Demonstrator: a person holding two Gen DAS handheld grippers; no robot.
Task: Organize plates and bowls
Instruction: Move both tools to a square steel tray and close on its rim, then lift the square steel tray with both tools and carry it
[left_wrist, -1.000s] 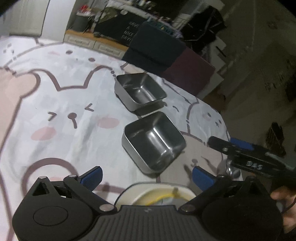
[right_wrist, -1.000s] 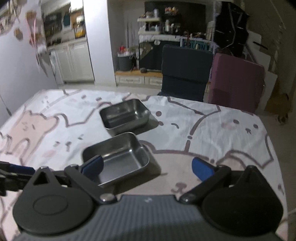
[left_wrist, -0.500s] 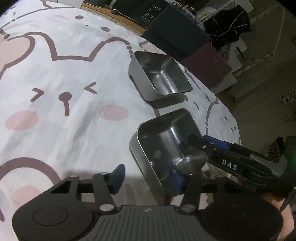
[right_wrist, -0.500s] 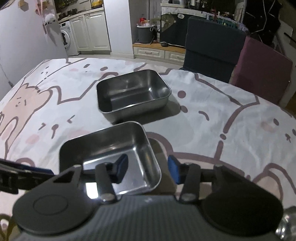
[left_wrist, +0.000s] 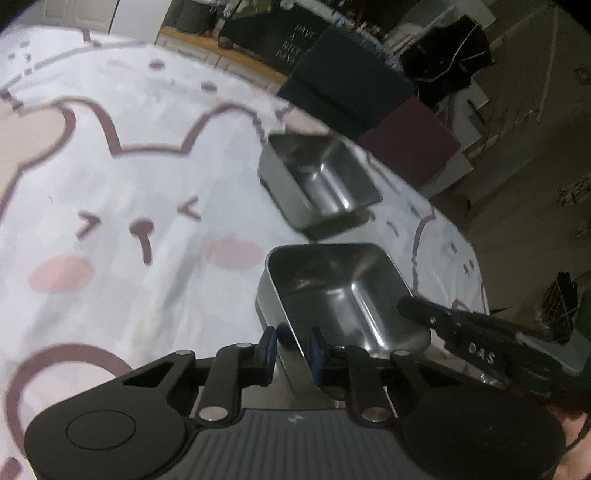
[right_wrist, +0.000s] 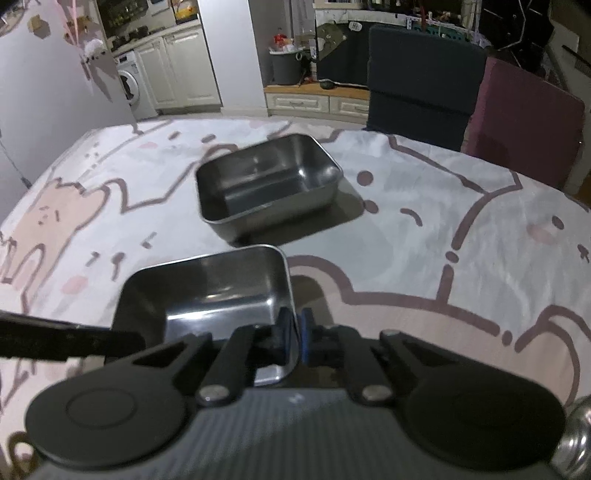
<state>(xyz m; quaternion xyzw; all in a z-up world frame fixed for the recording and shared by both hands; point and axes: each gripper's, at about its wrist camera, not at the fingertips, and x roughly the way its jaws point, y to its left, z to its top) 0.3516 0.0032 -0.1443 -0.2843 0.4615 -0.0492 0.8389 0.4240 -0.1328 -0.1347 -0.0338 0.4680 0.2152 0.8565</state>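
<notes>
Two rectangular steel bowls sit on the cartoon tablecloth. The near bowl (left_wrist: 332, 291) (right_wrist: 207, 291) is held from both sides. My left gripper (left_wrist: 292, 345) has its jaws closing, its blue pads either side of the bowl's near left wall and touching it. My right gripper (right_wrist: 293, 336) is shut on the thin rim of the bowl's right wall. Its black fingers (left_wrist: 424, 314) reach in from the right in the left wrist view, and a left finger (right_wrist: 74, 338) crosses the right wrist view. The far bowl (left_wrist: 325, 181) (right_wrist: 266, 184) stands empty and apart, just beyond.
The tablecloth (right_wrist: 443, 221) stretches wide to the left and right of the bowls. A dark chair (right_wrist: 421, 77) and a maroon chair (right_wrist: 524, 122) stand at the table's far edge. The table edge (left_wrist: 476, 266) drops off close to the right of the bowls.
Both grippers have come down and forward onto the near bowl. Their jaws went from wide open to closed on its walls. The white dish under the left gripper is out of view.
</notes>
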